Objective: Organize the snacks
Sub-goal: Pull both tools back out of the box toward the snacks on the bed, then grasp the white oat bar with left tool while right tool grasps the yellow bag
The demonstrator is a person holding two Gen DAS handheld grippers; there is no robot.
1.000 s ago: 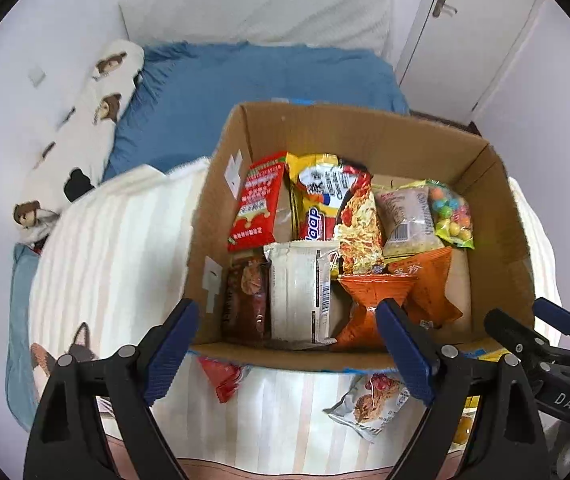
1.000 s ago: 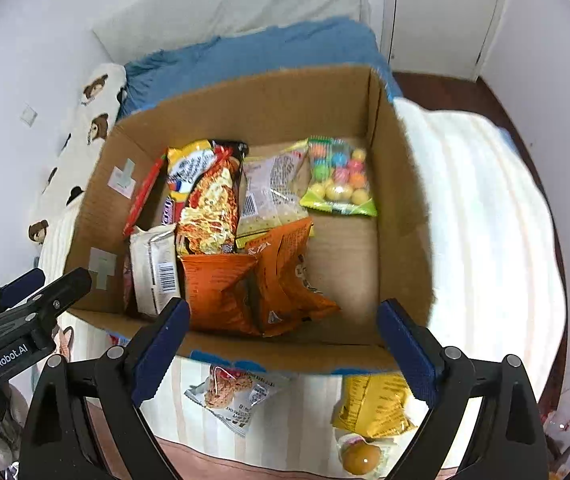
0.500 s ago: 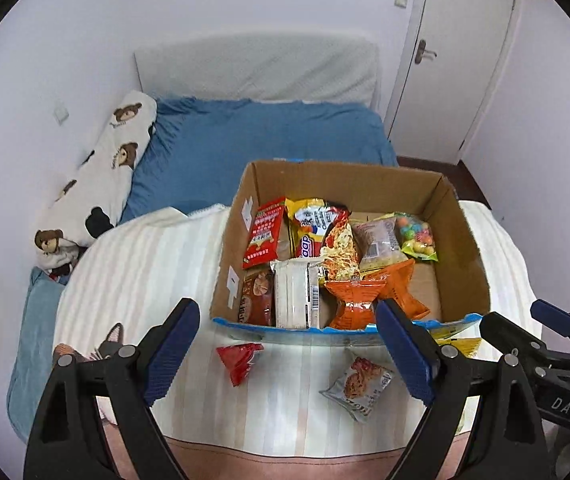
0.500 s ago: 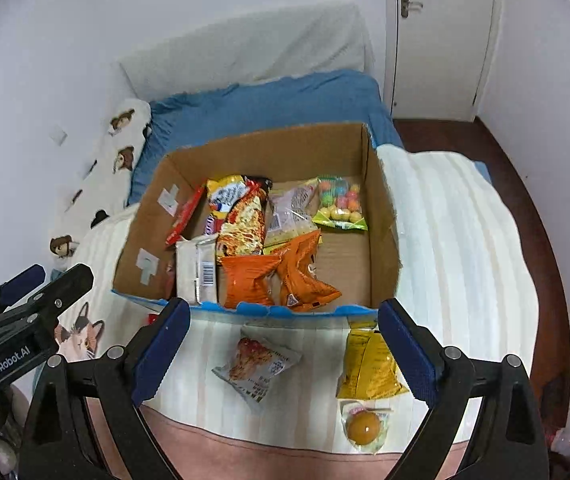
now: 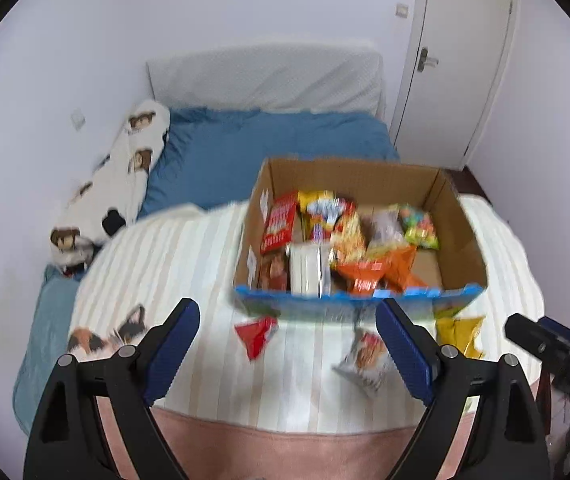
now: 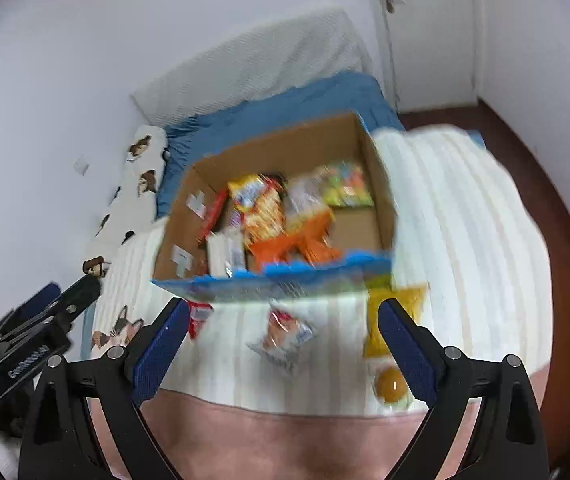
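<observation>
An open cardboard box [image 5: 461, 216] stands on the striped blanket, packed with several snack packets. In front of its near edge lie a red packet [image 5: 259, 332], a silver packet [image 5: 365, 356] and a yellow bag [image 5: 459, 330]. My left gripper [image 5: 287, 312] hovers open and empty, back from the box and above these loose packets. In the right wrist view the box [image 6: 189, 216] is tilted and blurred. My right gripper [image 6: 283, 308] is open and empty above the silver packet [image 6: 285, 334]. The yellow bag [image 6: 389, 320] and a round orange snack [image 6: 391, 384] lie by its right finger.
The blue sheet [image 5: 269, 148] and a bear-print pillow [image 5: 125, 176] lie beyond the box. A white door [image 5: 453, 60] stands at the back right. The blanket's pink hem [image 5: 285, 452] is nearest me. Dark wooden floor [image 6: 557, 216] runs along the bed's right side.
Both grippers have drawn back and upward from the box, which now looks smaller and farther. The loose packets in front of it have come into view. Both stayed open.
</observation>
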